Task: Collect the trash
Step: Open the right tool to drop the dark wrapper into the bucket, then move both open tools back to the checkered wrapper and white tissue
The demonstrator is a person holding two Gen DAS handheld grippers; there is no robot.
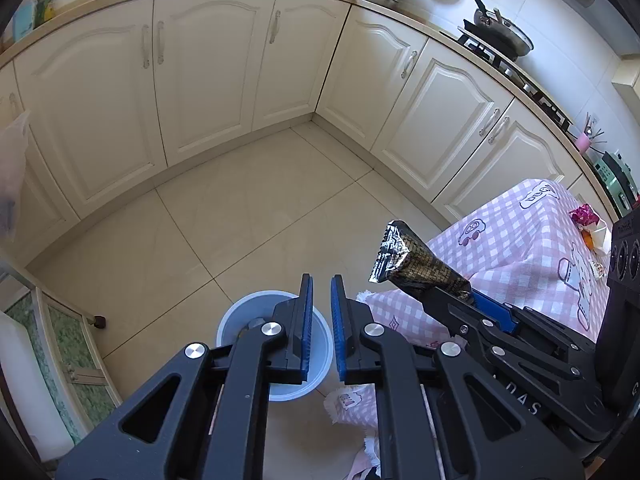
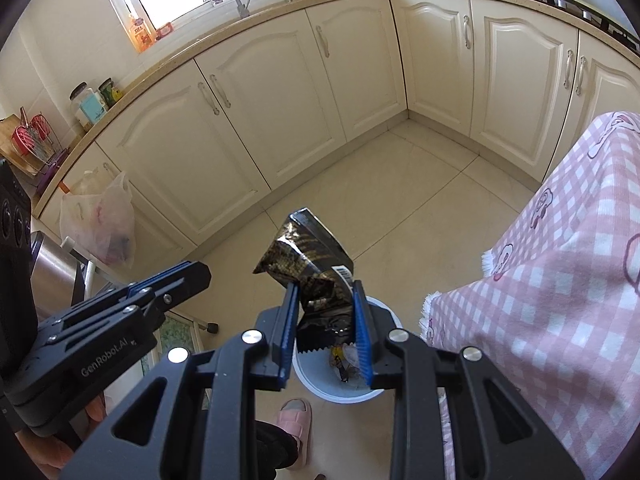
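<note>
- Right gripper clamped on a black-and-gold snack wrapper, blue pads pressing its crumpled lower part from both sides; upper end of the wrapper sticking up and out past the fingertips.
- In the right wrist view, wrapper hanging directly above a pale blue trash bin on the tiled floor; a few scraps already lying inside (too small to name).
- Left gripper holding nothing, jaws parted by a narrow gap, pads bare and nearly parallel.
- Same bin seen beneath the left fingers in the left wrist view, mostly hidden by them.
- Same wrapper seen from the left wrist view, off to the right of the left gripper and held up at a slant by the right gripper.
- Pink checked cloth draped over a table just beside the bin, fringe hanging near the bin's rim.
- More bits lying on the cloth at the far right of the left wrist view, one of them a magenta wrapper.
- Cream cabinets wrapping the corner behind; a plastic bag hanging at the left.
- A pink slipper on the floor near the bin (toe pointing toward it).
</note>
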